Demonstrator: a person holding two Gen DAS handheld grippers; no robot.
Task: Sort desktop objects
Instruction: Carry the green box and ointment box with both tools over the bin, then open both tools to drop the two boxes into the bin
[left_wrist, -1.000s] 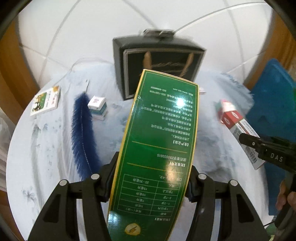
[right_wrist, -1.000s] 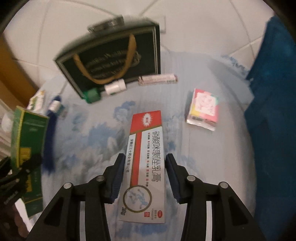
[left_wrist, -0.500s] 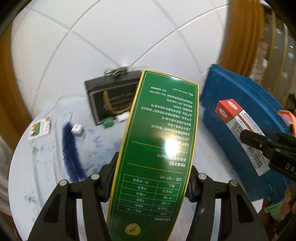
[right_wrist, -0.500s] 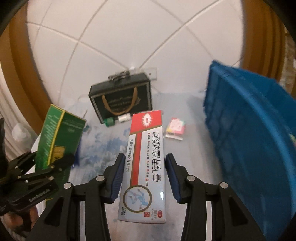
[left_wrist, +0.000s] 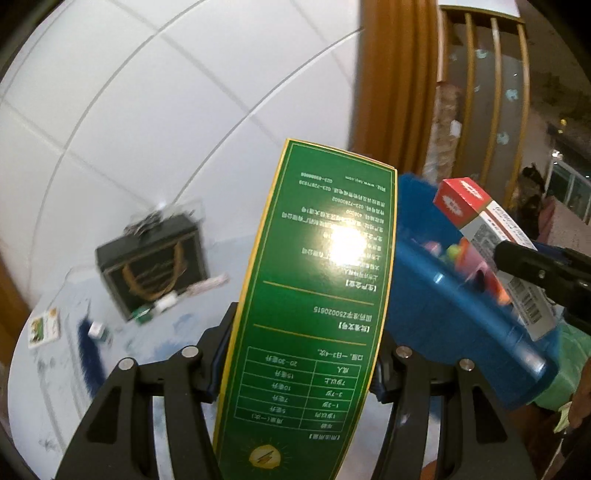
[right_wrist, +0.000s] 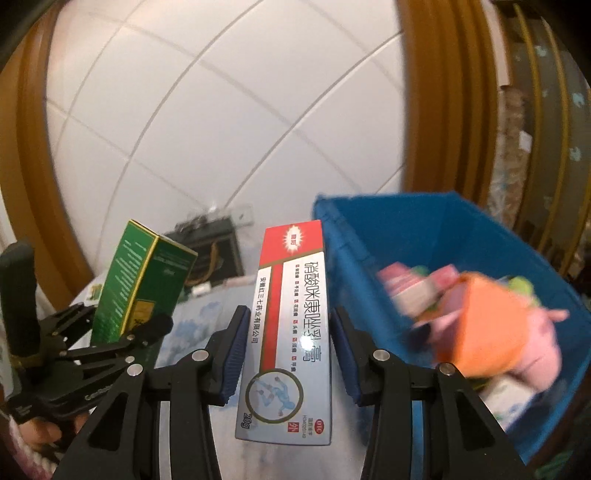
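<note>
Left gripper (left_wrist: 301, 365) pinches the green box (left_wrist: 314, 306), right gripper (right_wrist: 288, 354) pinches the red-white box (right_wrist: 291, 332), blue bin (right_wrist: 436, 229) just ahead-right (partly filled), several items left on the table (left_wrist: 48, 398) beyond.

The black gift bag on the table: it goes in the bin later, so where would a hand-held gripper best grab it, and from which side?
Probably the looped gold handles at the top of the black gift bag, approached from above. The bag stands upright against the tiled wall, and its front face looks too broad for the jaws. The view is blurred, so whether the handles stand clear is uncertain.
</note>
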